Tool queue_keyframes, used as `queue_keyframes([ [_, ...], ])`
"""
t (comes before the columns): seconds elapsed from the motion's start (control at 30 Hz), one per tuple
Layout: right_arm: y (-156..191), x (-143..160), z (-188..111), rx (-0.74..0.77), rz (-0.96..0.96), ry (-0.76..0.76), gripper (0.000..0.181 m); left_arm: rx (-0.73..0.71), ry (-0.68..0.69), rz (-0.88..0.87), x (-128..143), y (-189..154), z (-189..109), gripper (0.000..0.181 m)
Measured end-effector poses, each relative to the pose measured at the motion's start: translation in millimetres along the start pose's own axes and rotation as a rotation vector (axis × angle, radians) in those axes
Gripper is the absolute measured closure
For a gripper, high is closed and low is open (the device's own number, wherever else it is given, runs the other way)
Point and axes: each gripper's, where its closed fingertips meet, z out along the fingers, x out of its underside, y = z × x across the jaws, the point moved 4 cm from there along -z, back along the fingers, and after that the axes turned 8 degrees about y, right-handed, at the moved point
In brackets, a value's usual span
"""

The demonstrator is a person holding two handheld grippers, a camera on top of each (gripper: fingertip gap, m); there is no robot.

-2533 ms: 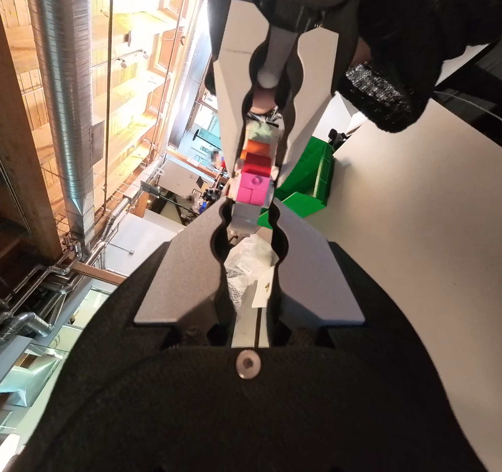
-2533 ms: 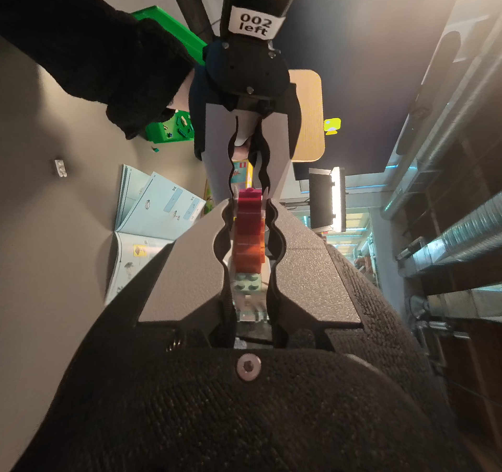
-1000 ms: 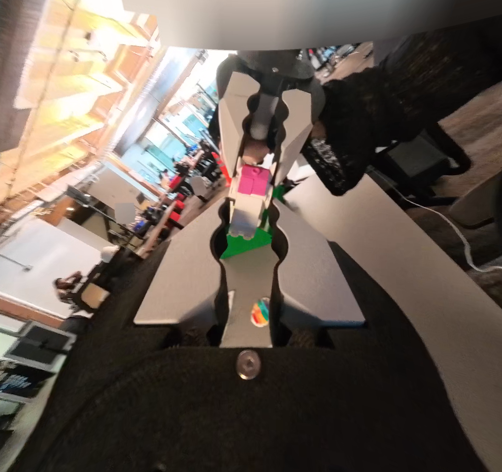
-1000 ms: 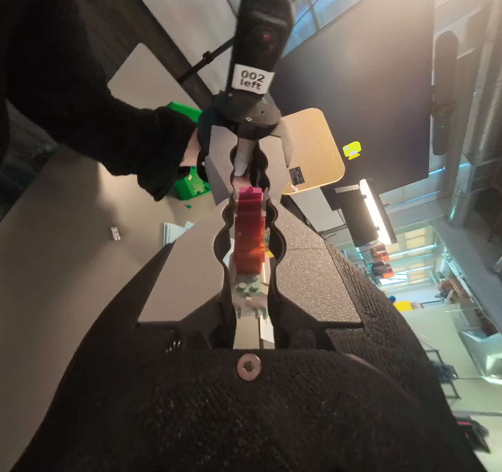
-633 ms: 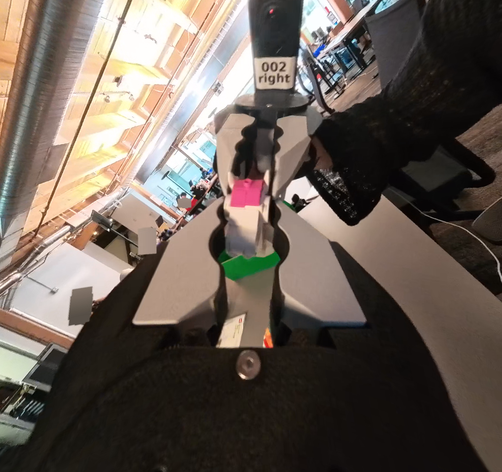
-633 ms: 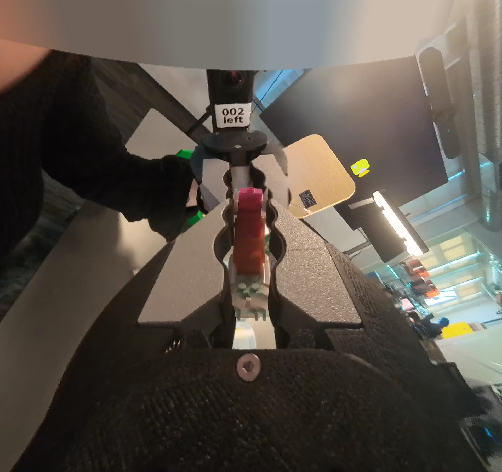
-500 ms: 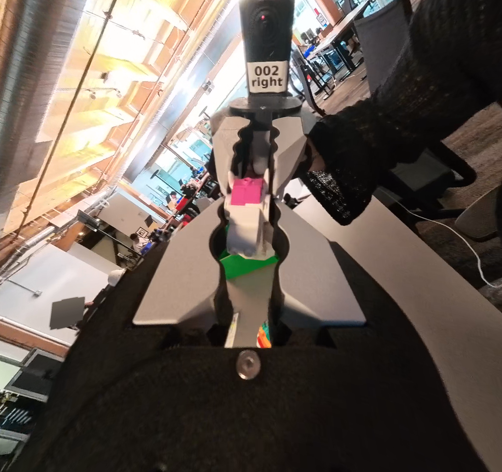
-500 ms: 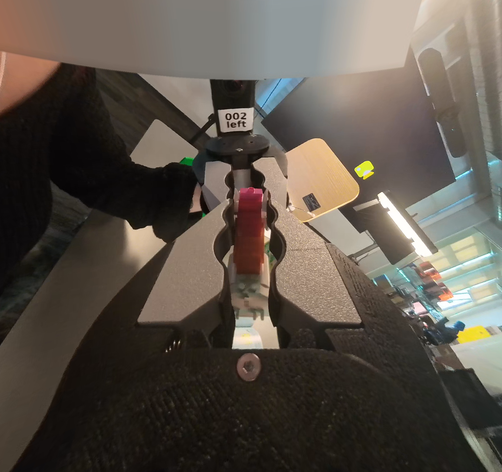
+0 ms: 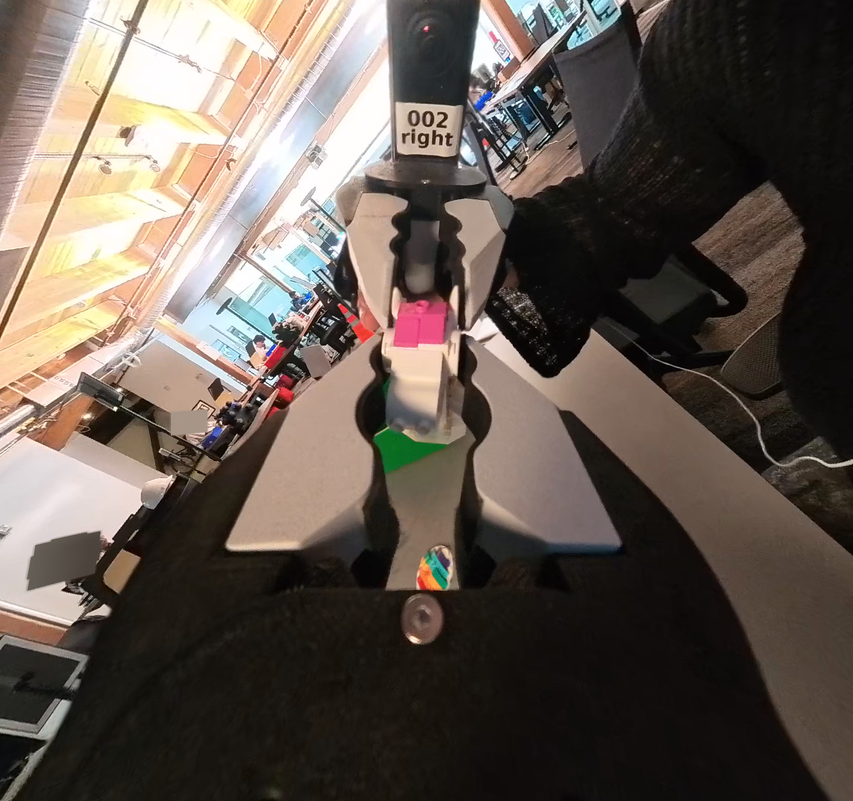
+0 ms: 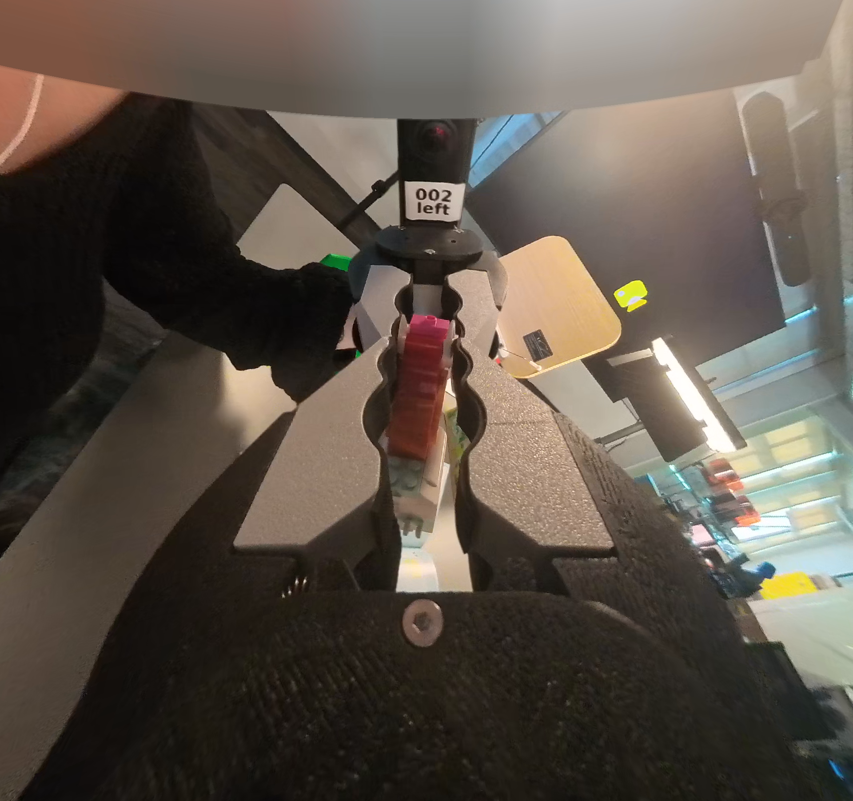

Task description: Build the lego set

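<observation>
A small lego assembly (image 9: 415, 382) hangs in the air between my two grippers, which face each other tip to tip. In the left wrist view it shows a white and grey part with a magenta brick (image 9: 420, 329) at the far end. In the right wrist view the lego assembly (image 10: 415, 410) is a stack of magenta, red and orange bricks on a pale green and white base. My left gripper (image 9: 422, 354) is shut on the white end. My right gripper (image 10: 422, 350) is shut on the brick stack. Each also shows in the other's view: right gripper (image 9: 422, 306), left gripper (image 10: 425, 320).
A grey table (image 9: 692, 479) lies below, with a green bin (image 9: 406, 453) on it behind the grippers. Black sleeves (image 10: 207, 294) hold both grippers. A white cable (image 9: 738, 419) runs on the floor by chairs. A round-cornered wooden panel (image 10: 549, 303) shows behind. Left and right tips are no more than a few centimetres apart.
Both grippers have swung together with the assembly, so the views turned from ceiling and table toward the room. Both stay shut on it. The stack now sits slightly tilted in the right gripper.
</observation>
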Motion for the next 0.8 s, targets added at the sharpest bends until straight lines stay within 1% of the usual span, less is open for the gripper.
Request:
queue_keyframes([
  [0.23, 1, 0, 1, -0.004, -0.002, -0.002, 0.161, 0.021, -0.042, 0.002, 1, -1, 0, 0.153],
  [0.47, 4, -9, 0, -0.042, 0.094, -0.091, 0.16, 0.013, -0.142, 0.047, -9, -6, -3, 0.153],
  [0.6, 6, -16, 2, -0.012, 0.065, -0.089, 0.159, 0.022, -0.221, 0.042, -13, -6, -8, 0.153],
  [0.8, 5, -26, 14, 0.049, 0.011, -0.047, 0.147, 0.067, -0.402, -0.052, -17, 0, -20, 0.153],
])
